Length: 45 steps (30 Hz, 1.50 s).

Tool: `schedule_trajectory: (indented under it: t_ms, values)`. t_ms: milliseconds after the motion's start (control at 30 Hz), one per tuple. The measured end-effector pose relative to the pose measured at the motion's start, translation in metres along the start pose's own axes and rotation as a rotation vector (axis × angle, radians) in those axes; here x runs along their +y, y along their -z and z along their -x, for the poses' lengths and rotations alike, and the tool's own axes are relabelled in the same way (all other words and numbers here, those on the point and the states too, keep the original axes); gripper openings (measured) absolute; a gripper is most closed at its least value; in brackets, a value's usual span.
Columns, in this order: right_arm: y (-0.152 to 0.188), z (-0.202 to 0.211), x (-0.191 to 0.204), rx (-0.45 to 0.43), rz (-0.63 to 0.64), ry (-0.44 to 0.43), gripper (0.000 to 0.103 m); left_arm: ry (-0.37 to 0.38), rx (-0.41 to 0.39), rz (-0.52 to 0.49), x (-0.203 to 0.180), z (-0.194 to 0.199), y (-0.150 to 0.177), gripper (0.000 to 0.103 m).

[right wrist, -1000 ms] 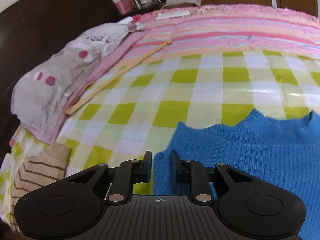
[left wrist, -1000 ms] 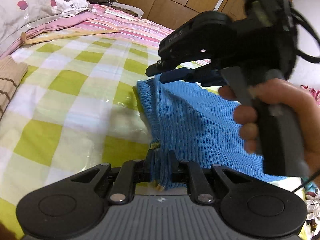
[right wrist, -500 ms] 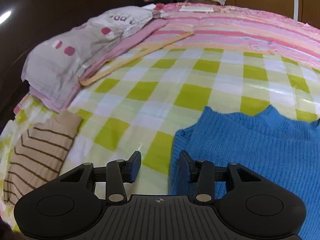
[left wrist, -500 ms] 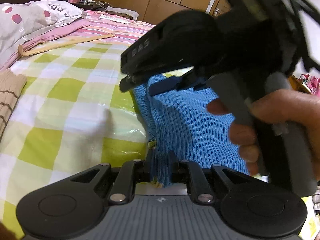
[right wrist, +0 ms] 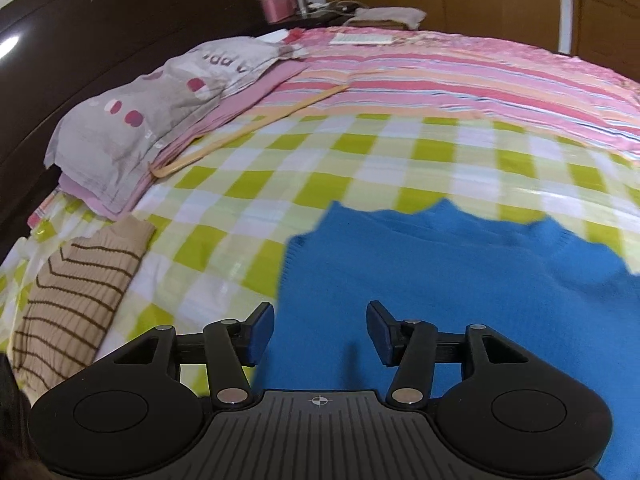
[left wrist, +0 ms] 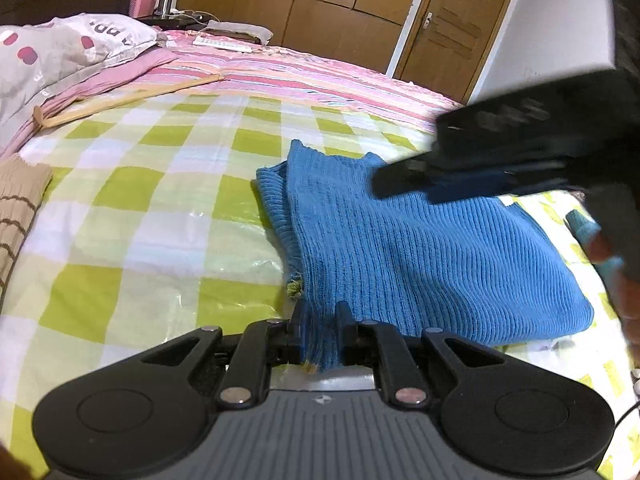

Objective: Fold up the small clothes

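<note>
A blue ribbed knit sweater [left wrist: 420,248] lies folded over on the green checked sheet [left wrist: 160,216]. My left gripper [left wrist: 319,334] is shut on the sweater's near edge, beside a frayed yellow tag. In the right wrist view the sweater [right wrist: 440,288] fills the lower right. My right gripper [right wrist: 320,332] is open and empty, raised above the sweater's left part. The right gripper also shows blurred in the left wrist view [left wrist: 404,178], over the sweater's far right side.
A folded beige striped garment [right wrist: 72,296] lies at the left. A grey dotted pillow [right wrist: 152,108] and a wooden hanger [right wrist: 248,132] lie at the back left on pink striped bedding [right wrist: 460,76]. A dark headboard [right wrist: 100,32] stands behind.
My right gripper opened, let go of the sweater's edge and pulled back to the right. The blue sweater now lies folded over. My left gripper kept its hold.
</note>
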State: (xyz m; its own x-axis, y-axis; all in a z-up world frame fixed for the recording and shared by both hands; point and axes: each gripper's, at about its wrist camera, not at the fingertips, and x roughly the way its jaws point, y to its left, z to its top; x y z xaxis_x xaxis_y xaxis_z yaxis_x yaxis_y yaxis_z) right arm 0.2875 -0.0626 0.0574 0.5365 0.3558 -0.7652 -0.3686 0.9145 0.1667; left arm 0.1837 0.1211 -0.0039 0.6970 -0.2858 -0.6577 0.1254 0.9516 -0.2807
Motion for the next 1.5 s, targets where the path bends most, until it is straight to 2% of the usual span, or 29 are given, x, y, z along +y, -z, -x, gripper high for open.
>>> schedule_trajectory:
  t_ms: [233,367,600,833,967,1100,1233,1333,1467,1500]
  values:
    - [0.022,0.039,-0.05,-0.018,-0.039,0.088,0.056,-0.005,0.009,-0.008,-0.008,0.0,0.003,0.019]
    - [0.032,0.051,-0.075,-0.025,-0.076,0.119,0.058,0.017,0.013,0.022,-0.005,0.0,0.004,0.024]
    - [0.045,0.049,-0.099,-0.017,-0.128,0.119,0.06,0.072,0.039,0.106,-0.003,-0.012,0.01,0.028]
    - [0.037,0.04,-0.087,-0.031,-0.118,0.062,0.06,0.116,0.008,0.138,0.001,-0.008,0.008,0.028]
    - [0.035,0.033,-0.084,-0.031,-0.126,0.052,0.06,0.111,0.023,0.149,0.0,-0.016,0.01,0.028]
    - [0.027,0.022,-0.069,-0.018,-0.114,0.005,0.06,0.115,0.02,0.155,0.001,-0.014,0.01,0.029]
    - [0.008,-0.006,-0.031,0.016,-0.034,-0.026,0.063,0.114,0.016,0.148,0.0,-0.014,0.011,0.029]
    - [-0.007,-0.042,-0.003,0.069,0.002,-0.031,0.064,0.117,0.014,0.135,-0.001,-0.013,0.011,0.029]
    - [-0.017,-0.08,0.028,0.125,0.061,0.007,0.064,0.128,0.016,0.129,0.002,-0.013,0.011,0.029]
    - [-0.018,-0.09,0.037,0.146,0.087,0.042,0.065,0.128,0.016,0.125,0.002,-0.012,0.011,0.029]
